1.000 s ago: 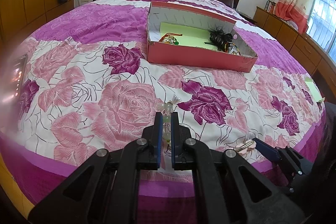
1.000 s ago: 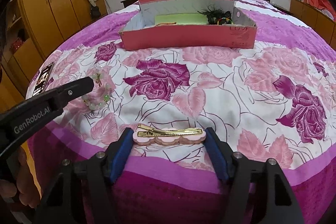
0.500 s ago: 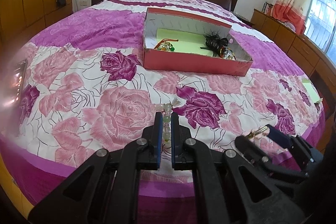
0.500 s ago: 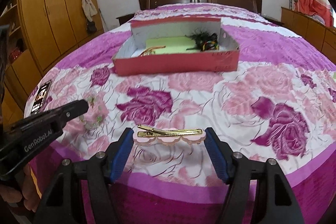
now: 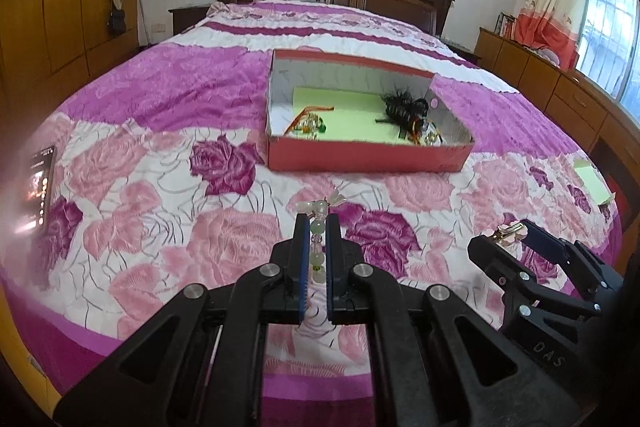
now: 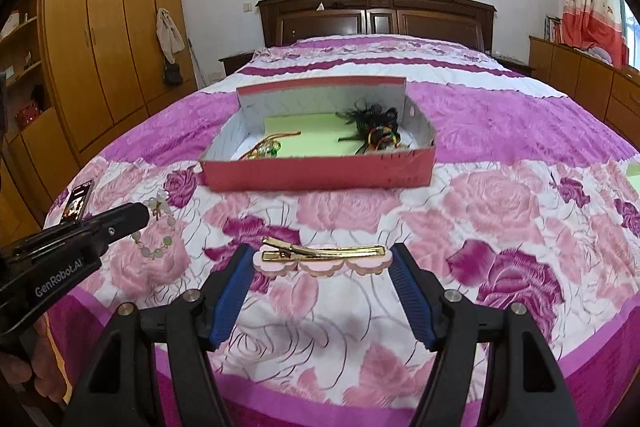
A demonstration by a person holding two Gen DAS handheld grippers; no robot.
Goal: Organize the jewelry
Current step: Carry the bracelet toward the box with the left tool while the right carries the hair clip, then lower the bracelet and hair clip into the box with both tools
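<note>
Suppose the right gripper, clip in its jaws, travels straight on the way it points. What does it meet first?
Probably the floral bedspread: the right gripper, shut on the hair clip, tilts downward toward bare quilt short of the red box. Depth is unclear, so the box's near wall is possible.

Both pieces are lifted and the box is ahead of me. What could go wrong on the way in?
1. The left hand-held gripper pinches only one part of the bead bracelet; its loop dangles and could snag the red box wall.
2. The right hand-held gripper holds the pink hair clip only by its ends, so it might twist out.
</note>
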